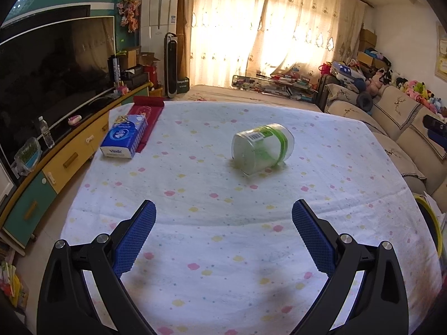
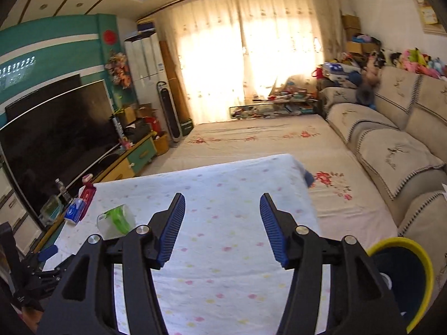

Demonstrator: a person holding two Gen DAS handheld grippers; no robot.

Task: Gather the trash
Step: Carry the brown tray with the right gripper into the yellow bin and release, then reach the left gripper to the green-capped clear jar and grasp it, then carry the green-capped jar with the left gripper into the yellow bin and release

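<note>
A clear plastic container with a green label (image 1: 262,148) lies on its side on the table with the flowered white cloth (image 1: 223,251). It also shows in the right wrist view (image 2: 116,220), at the left. My left gripper (image 1: 223,209) is open and empty, above the cloth, short of the container. My right gripper (image 2: 222,199) is open and empty, high above the table's right part (image 2: 237,184). A yellow-rimmed bin with a dark liner (image 2: 402,273) stands by the table's right side; its rim shows in the left wrist view (image 1: 431,220).
A blue tissue pack (image 1: 124,136) lies on a red cloth (image 1: 148,111) at the table's far left. A TV cabinet (image 1: 56,167) runs along the left, a beige sofa (image 2: 391,150) along the right. The left gripper (image 2: 36,270) shows at the right wrist view's lower left.
</note>
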